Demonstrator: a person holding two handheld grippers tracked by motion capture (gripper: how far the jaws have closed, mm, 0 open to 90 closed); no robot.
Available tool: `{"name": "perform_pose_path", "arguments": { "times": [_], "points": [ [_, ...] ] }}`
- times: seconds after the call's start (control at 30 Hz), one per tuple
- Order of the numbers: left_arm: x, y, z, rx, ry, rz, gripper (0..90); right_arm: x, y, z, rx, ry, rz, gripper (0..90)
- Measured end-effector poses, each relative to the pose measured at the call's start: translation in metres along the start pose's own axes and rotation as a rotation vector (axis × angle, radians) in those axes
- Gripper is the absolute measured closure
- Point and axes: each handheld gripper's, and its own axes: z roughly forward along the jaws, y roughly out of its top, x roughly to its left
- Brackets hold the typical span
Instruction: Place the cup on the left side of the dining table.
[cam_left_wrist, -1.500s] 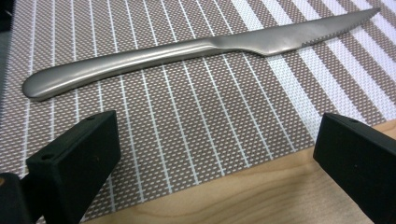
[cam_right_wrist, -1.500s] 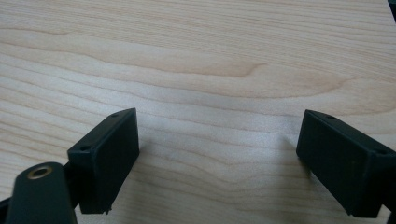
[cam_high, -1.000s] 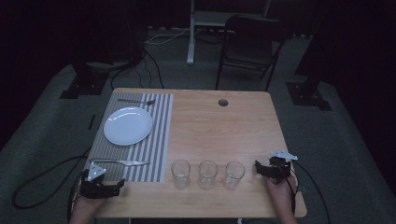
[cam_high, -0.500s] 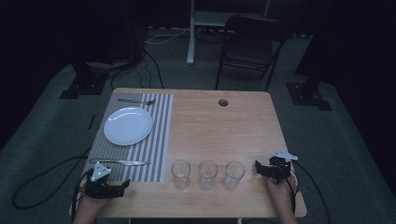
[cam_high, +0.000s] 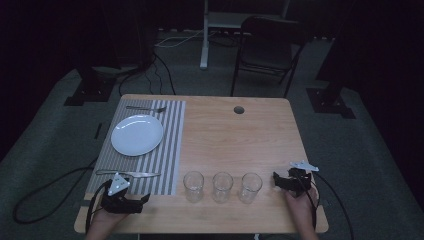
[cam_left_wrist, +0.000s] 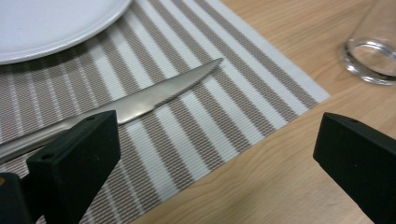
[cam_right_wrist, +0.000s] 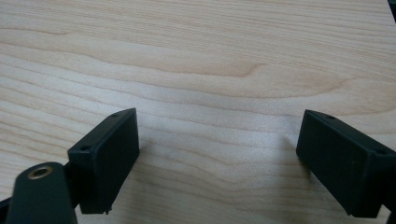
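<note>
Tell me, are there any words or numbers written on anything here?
None can be read.
The plate is plain white.
The striped mat has stripes and no writing.
The knife, the fork and the three glasses show no marks.
The left tongs and right tongs are plain black, with no label to see.
</note>
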Motion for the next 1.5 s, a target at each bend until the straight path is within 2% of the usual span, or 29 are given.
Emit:
{"name": "perform_pose_path", "arguments": {
  "times": [0.1,0.13,0.2,0.5,0.53,0.6,0.67,0.8,0.97,1.0,1.13,1.23,1.3,1.33,1.43,1.47,1.5],
  "points": [
    [-0.002,0.001,0.000,-0.001,-0.010,0.012,1.2,0.000,0.000,0.000,0.000,0.000,0.000,12.8],
    [-0.005,0.003,-0.001,-0.014,-0.039,0.014,1.2,0.000,0.000,0.000,0.000,0.000,0.000,12.8],
    [-0.006,0.004,-0.002,-0.024,-0.062,0.020,1.2,0.000,0.000,0.000,0.000,0.000,0.000,12.8],
    [-0.017,0.016,-0.004,-0.051,-0.100,0.062,1.2,0.000,0.000,0.000,0.000,0.000,0.000,12.8],
    [-0.019,0.017,-0.004,-0.058,-0.110,0.065,1.2,0.000,0.000,0.000,0.000,0.000,0.000,12.8],
    [-0.020,0.020,-0.005,-0.085,-0.162,0.063,1.3,0.000,0.000,0.000,0.000,0.000,0.000,12.8],
    [-0.022,0.024,-0.003,-0.103,-0.194,0.065,1.2,0.000,0.000,0.000,0.000,0.000,0.000,12.8],
    [-0.030,0.033,0.004,-0.101,-0.201,0.088,1.3,0.000,0.000,0.000,0.000,0.000,0.000,12.8],
    [-0.036,0.041,0.008,-0.112,-0.239,0.093,1.2,0.000,0.000,0.000,0.000,0.000,0.000,12.8],
    [-0.038,0.043,0.008,-0.109,-0.245,0.106,1.2,0.000,0.000,0.000,0.000,0.000,0.000,12.8],
    [-0.043,0.050,0.009,-0.113,-0.266,0.124,1.3,0.000,0.000,0.000,0.000,0.000,0.000,12.8],
    [-0.047,0.056,0.007,-0.119,-0.261,0.145,1.3,0.000,0.000,0.000,0.000,0.000,0.000,12.8],
    [-0.049,0.060,0.006,-0.122,-0.280,0.151,1.3,0.000,0.000,0.000,0.000,0.000,0.000,12.8],
    [-0.051,0.062,0.006,-0.127,-0.266,0.159,1.3,0.000,0.000,0.000,0.000,0.000,0.000,12.8],
    [-0.053,0.065,0.005,-0.131,-0.289,0.164,1.3,0.000,0.000,0.000,0.000,0.000,0.000,12.8],
    [-0.055,0.068,0.006,-0.126,-0.310,0.171,1.3,0.000,0.000,0.000,0.000,0.000,0.000,12.8],
    [-0.056,0.070,0.007,-0.130,-0.307,0.167,1.2,0.000,0.000,0.000,0.000,0.000,0.000,12.8]
  ]
}}
